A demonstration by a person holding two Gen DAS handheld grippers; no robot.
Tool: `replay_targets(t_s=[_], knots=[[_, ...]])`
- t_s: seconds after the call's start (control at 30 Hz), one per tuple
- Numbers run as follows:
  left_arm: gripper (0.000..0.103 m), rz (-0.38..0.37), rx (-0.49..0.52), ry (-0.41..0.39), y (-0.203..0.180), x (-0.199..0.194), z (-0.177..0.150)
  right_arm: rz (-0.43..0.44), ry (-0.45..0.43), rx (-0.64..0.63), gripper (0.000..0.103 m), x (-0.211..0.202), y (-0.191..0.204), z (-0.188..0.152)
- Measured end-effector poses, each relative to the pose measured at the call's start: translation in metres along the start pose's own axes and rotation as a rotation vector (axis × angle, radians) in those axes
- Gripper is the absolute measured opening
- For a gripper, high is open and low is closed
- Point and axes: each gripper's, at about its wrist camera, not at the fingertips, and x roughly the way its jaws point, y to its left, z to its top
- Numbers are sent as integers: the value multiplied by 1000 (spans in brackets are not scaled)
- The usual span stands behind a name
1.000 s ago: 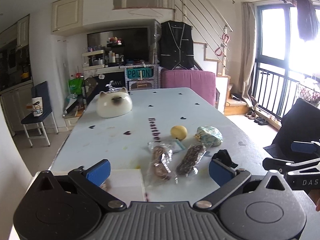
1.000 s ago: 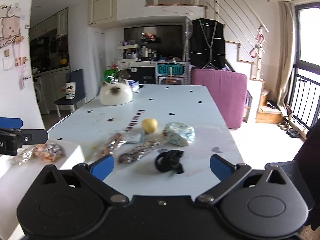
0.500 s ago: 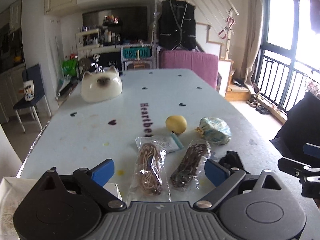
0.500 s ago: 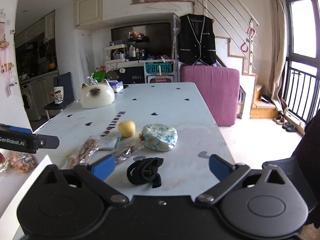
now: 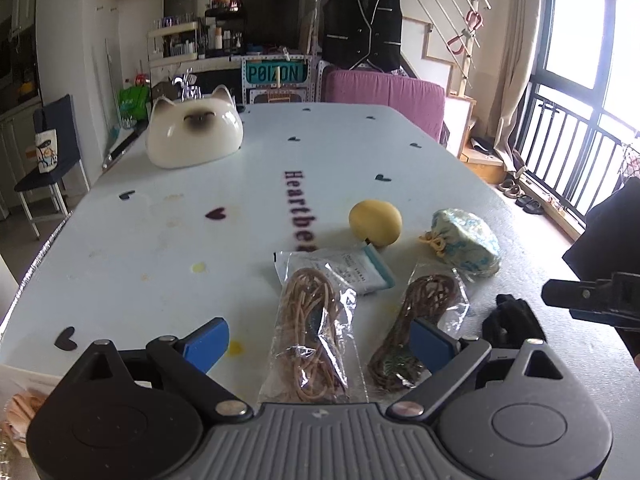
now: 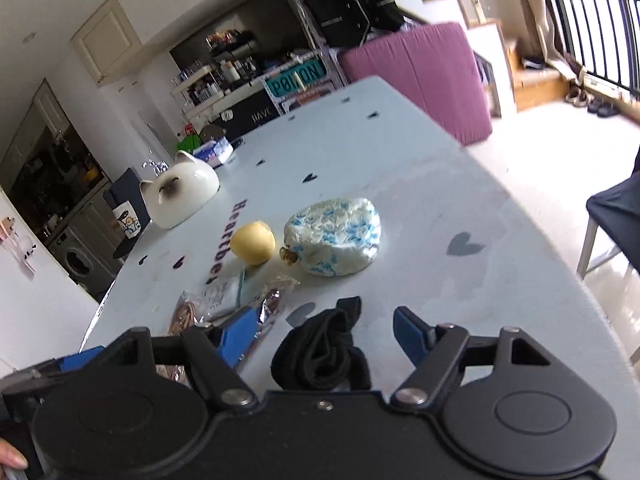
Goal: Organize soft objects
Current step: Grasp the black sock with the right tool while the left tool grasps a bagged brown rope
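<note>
On the pale blue table (image 5: pixel 160 240), my left gripper (image 5: pixel 320 342) stands open low over a clear bag of tan cord (image 5: pixel 312 332), which lies between its blue pads without touching them. A bag of dark brown cord (image 5: pixel 424 304) lies just to the right, behind the right pad. In the right wrist view, my right gripper (image 6: pixel 326 336) is tilted and its jaws are closing. A rolled black cloth (image 6: pixel 320 352) lies between them, with a gap on each side. Beyond lie a yellow ball (image 6: pixel 254 242) and a blue-and-white fabric pouch (image 6: pixel 334 236).
A white packet (image 5: pixel 356 268) lies behind the tan cord bag. At the table's far left stands a white cat-shaped bowl (image 5: pixel 194 132). A white box corner (image 5: pixel 16 376) shows at the near left. The table's right edge (image 6: pixel 560 248) drops to the floor. A purple cushion (image 5: pixel 384 88) stands behind the table.
Both grippers have moved forward and down toward the items. The right one has rolled and its jaws have narrowed around the black cloth. The left gripper's fingers now stand either side of the tan cord bag.
</note>
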Motion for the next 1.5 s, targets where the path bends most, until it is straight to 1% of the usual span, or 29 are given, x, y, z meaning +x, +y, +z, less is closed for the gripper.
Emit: replay_targets(t_s=[0.03,0.1,0.2,0.23,0.3,0.6,0.77,0.87,0.93,1.0,1.07,1.1,1.2,1.3,1.4,1.5], knots=[[96,0,-2,5,1,3,0,-2,15,5,76,6,1,1],[96,-1,-5,14,3,8,-1,-8,49,24,70,18,1,0],[96,-5,-12,24,5,15,-2,-25,93,80,64,33,-6,-1],[96,-7,-14,27,6,16,-2,-27,104,95,64,37,-8,-2],[96,-11,-19,32,8,19,-1,-21,99,93,64,39,-9,-4],[96,-28,-23,46,7,32,0,-17,126,-1,63,43,9,-9],[96,-28,-15,61,4,38,0,-90,106,-176,63,46,33,-20],[96,-28,-18,70,4,41,1,-104,99,-203,64,50,37,-23],[96,-27,-17,78,4,42,1,-116,91,-221,61,51,39,-24],[96,-28,-20,83,5,44,2,-135,80,-245,51,51,41,-27],[96,-25,-23,90,5,45,2,-149,73,-262,45,50,41,-28],[96,-25,-25,94,6,46,3,-145,72,-265,41,49,40,-28],[96,-21,-29,105,7,50,4,-135,71,-267,34,46,37,-28],[96,-22,-36,132,8,55,5,-122,65,-267,29,43,35,-31],[96,-23,-63,167,11,59,7,-115,52,-268,27,38,33,-34],[91,-17,-88,194,15,64,7,-110,42,-272,26,34,33,-37]])
